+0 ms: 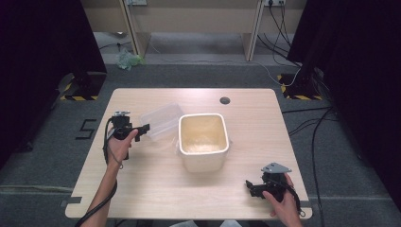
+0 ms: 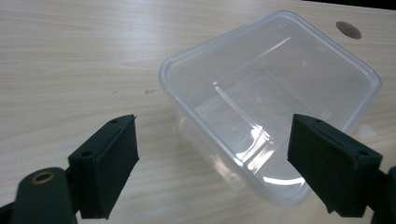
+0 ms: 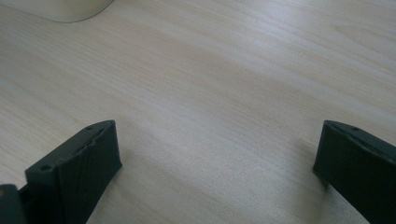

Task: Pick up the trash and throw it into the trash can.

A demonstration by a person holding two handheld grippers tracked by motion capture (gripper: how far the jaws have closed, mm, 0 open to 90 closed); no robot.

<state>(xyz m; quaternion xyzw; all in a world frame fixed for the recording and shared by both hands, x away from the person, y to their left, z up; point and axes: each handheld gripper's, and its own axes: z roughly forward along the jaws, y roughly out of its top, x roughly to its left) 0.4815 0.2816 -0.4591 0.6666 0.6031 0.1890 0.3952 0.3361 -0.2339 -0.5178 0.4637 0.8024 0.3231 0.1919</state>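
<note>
Pale wood-grain tabletop [image 1: 156, 189] lies bare along its whole near edge and across the stretch between the two hands, so there is open surface on every side of the right gripper [image 1: 249, 187]; that gripper, held near the front right corner, has its jaws spread wide over plain wood and clasps nothing; in the right gripper view only a curved bit of a cream-coloured base shows at the top left, well apart from the jaws. Left gripper [image 1: 143, 129], held toward the left side of the table, points at the clear rectangular plastic container [image 2: 275, 98]; its jaws stand wide apart, one on each side of the container's near corner, not closed on it. This clear container holds nothing that can be seen, and it sits just beside the cream square plastic tub [image 1: 204, 140] at the table's middle; the tub's inside looks pale and bare. Beyond them a small dark round grommet [image 1: 225, 100] is set near the far edge.
</note>
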